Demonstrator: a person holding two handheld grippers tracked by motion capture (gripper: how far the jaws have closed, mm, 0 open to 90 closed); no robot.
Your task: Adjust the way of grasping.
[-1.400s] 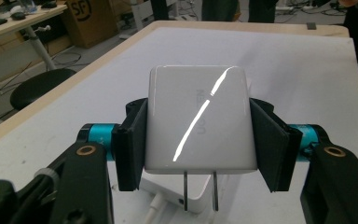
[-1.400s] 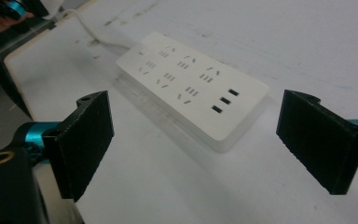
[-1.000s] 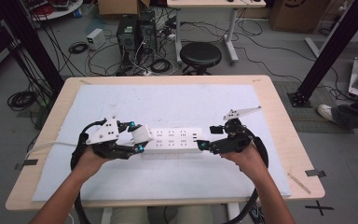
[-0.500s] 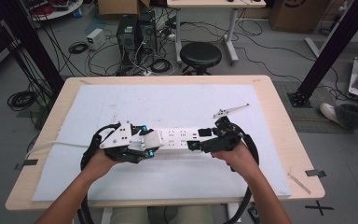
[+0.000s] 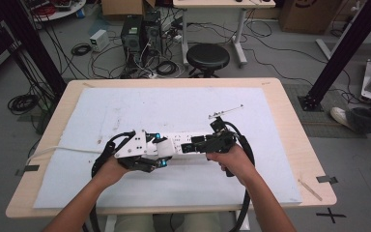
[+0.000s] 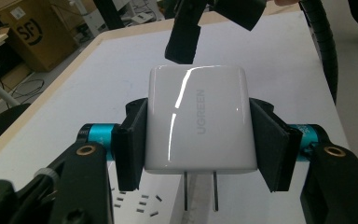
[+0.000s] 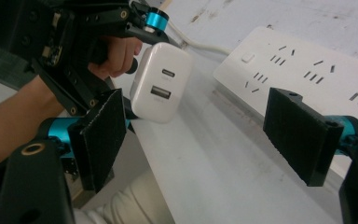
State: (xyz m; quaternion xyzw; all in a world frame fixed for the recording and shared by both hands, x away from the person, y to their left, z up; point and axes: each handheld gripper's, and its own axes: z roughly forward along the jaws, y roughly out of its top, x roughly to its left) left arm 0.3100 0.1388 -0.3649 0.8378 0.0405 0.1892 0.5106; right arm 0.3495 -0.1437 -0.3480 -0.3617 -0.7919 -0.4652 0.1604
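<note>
A white UGREEN charger (image 6: 198, 116) sits clamped between the pads of my left gripper (image 6: 198, 135), its two prongs pointing down at the white power strip (image 6: 140, 205). In the high view the left gripper (image 5: 160, 153) holds the charger (image 5: 164, 146) over the strip's (image 5: 183, 140) left part. My right gripper (image 5: 189, 145) faces it from the right. In the right gripper view its jaws (image 7: 200, 126) have just been closing and straddle the strip's end (image 7: 303, 70); I see no pad pressing on it. The charger (image 7: 161, 88) hangs just beyond.
The strip lies on a pale mat (image 5: 174, 106) covering a wooden table (image 5: 294, 125). Its white cable (image 5: 63, 150) trails left. A thin metal rod (image 5: 226, 112) lies behind the right hand, and a small stick (image 5: 310, 189) lies near the front right corner.
Both hands have drawn toward each other along the strip: the left gripper moved right with the charger, the right gripper moved left.
</note>
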